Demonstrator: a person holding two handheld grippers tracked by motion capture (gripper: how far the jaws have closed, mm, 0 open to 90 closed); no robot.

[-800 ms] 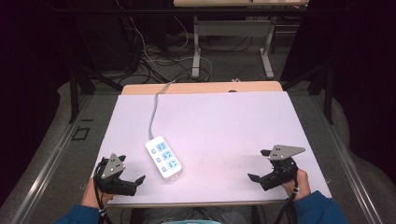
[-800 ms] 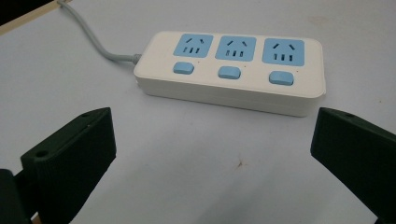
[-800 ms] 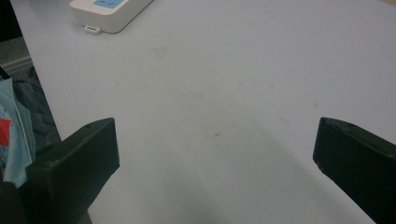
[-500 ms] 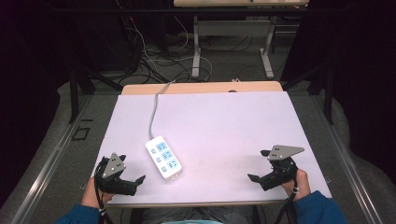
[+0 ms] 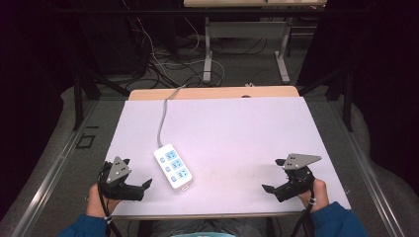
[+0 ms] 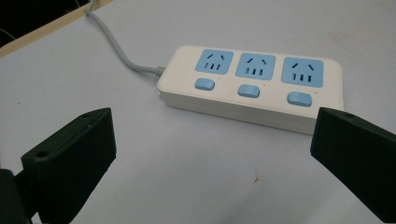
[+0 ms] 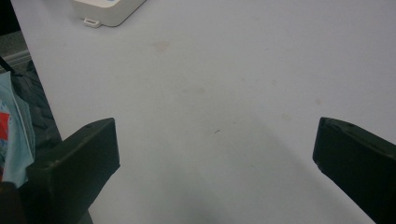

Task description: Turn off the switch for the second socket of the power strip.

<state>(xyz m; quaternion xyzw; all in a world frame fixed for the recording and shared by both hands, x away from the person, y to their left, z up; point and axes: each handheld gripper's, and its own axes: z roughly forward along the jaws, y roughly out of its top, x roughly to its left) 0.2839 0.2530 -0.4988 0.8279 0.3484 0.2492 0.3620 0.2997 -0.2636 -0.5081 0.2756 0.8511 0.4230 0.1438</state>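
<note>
A white power strip (image 5: 173, 166) with three blue sockets and three blue switches lies on the white table (image 5: 237, 133), left of the middle near the front. Its grey cable (image 5: 162, 121) runs to the far edge. In the left gripper view the power strip (image 6: 252, 86) lies just beyond the jaws. My left gripper (image 5: 140, 188) rests at the front left corner, open, with nothing between its jaws, pointing at the strip. At the front right, my right gripper (image 5: 272, 183) is open over bare table, and one end of the power strip (image 7: 108, 10) shows far off.
A wooden strip (image 5: 212, 92) borders the table's far edge. Beyond it are table legs (image 5: 207, 49) and tangled cables (image 5: 163, 64) on the floor. Blue sleeves (image 5: 336, 222) come in from the bottom edge.
</note>
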